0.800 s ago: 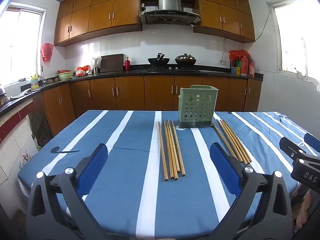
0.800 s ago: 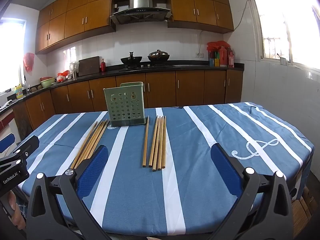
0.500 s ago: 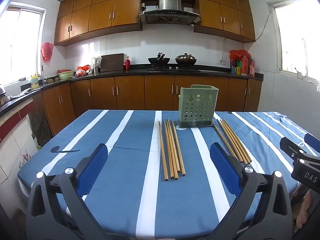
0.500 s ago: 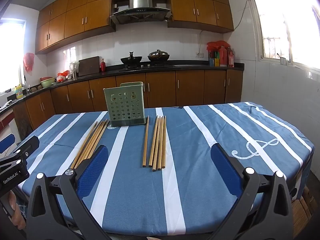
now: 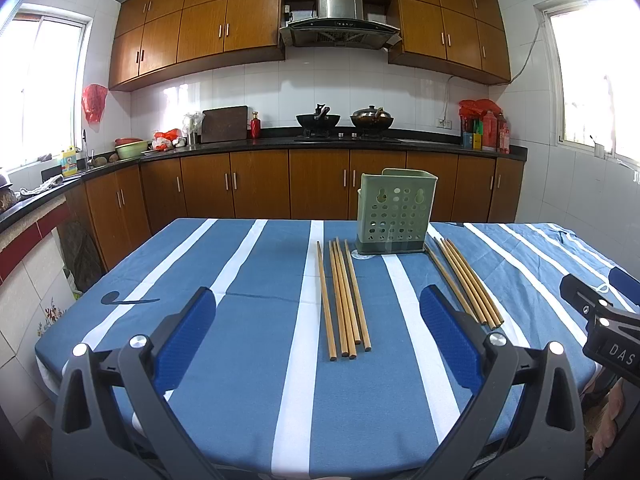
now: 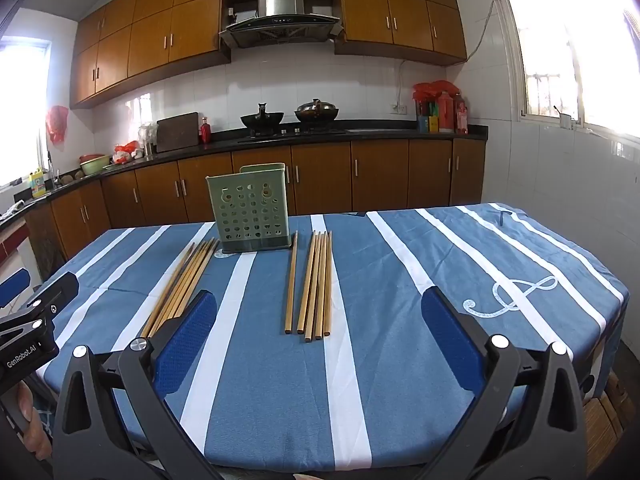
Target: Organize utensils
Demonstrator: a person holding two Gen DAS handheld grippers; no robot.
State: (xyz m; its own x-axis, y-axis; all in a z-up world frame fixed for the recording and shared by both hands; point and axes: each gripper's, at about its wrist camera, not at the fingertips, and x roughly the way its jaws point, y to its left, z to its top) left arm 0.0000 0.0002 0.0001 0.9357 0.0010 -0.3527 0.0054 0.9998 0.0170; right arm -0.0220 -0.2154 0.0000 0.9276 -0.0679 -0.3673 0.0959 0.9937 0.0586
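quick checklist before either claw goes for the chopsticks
1. Left claw open, nothing held: ok.
2. Right claw open, nothing held: ok.
3. Green holder upright on the table: ok.
4. Left chopstick bundle lying flat, apart from the holder: ok.
5. Right chopstick bundle lying flat, one stick slightly apart: ok.
6. Holder empty inside: cannot tell.

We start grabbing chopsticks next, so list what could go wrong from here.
1. The left bundle of chopsticks lies tightly packed; the left gripper may pinch several or scatter them.
2. The green holder looks light and stands free; a bump could tip it.
3. Round sticks might roll on the tablecloth.
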